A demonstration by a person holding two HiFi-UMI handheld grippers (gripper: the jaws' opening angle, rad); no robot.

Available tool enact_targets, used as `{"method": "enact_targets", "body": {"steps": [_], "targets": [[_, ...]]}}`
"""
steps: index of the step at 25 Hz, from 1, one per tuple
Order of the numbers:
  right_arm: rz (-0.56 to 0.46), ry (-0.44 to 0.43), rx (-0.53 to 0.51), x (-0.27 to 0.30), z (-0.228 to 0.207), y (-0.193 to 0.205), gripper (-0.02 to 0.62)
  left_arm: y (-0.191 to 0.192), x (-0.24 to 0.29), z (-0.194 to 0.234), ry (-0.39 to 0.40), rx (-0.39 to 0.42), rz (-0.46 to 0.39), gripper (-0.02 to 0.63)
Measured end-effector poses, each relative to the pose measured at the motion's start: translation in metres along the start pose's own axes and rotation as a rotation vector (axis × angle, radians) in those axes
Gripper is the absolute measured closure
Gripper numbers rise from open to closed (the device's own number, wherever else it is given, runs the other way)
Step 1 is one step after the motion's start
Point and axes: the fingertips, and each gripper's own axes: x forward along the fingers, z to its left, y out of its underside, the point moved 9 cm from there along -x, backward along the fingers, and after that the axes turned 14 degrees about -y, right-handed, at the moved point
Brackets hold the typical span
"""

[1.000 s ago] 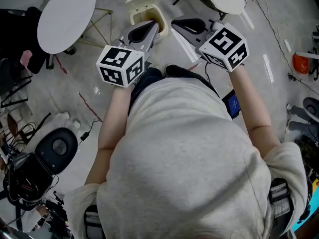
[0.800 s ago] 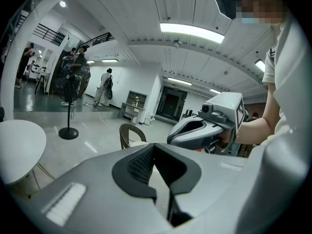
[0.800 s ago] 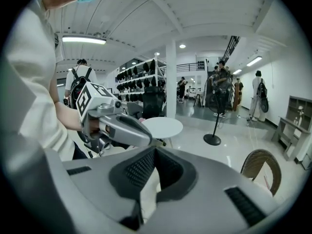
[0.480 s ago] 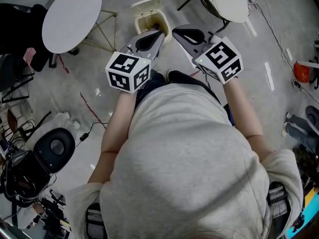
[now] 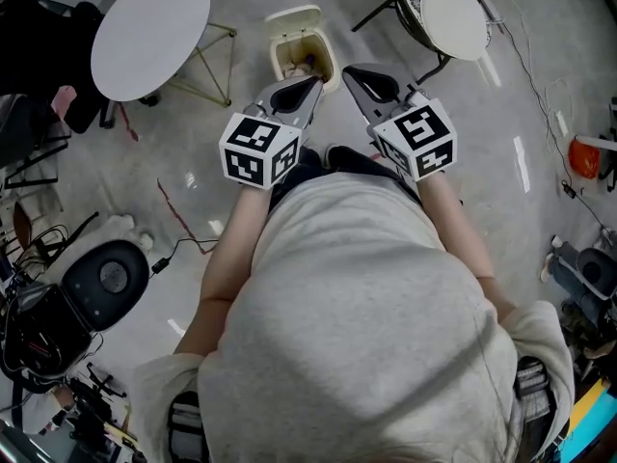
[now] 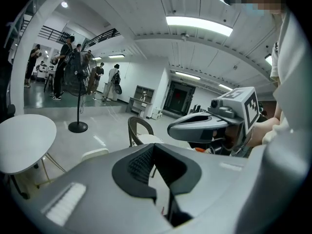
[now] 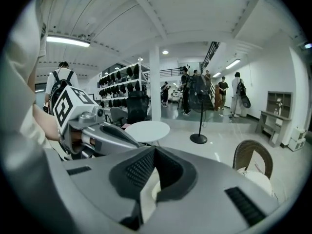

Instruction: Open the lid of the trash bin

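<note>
- My left claw (image 5: 307, 89) and right claw (image 5: 359, 73) are both pinched together, holding nothing, up in the air.
- The trash bin (image 5: 278, 58) stands on the floor just past them. Its lid (image 5: 292, 14) looks tipped up already.
- If I poke it with the claws together, I think the light bin could tip over.

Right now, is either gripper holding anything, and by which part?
Nothing is held: the left gripper and right gripper are both shut and empty.
</note>
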Motion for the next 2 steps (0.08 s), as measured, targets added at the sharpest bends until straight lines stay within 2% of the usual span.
{"method": "enact_targets", "body": {"steps": [2], "targets": [[0.000, 0.010, 0.008, 0.0001, 0.0013, 0.0023, 0.598, 0.0025, -0.0013, -0.0004, -0.002, 0.006, 0.007, 0.597]]}}
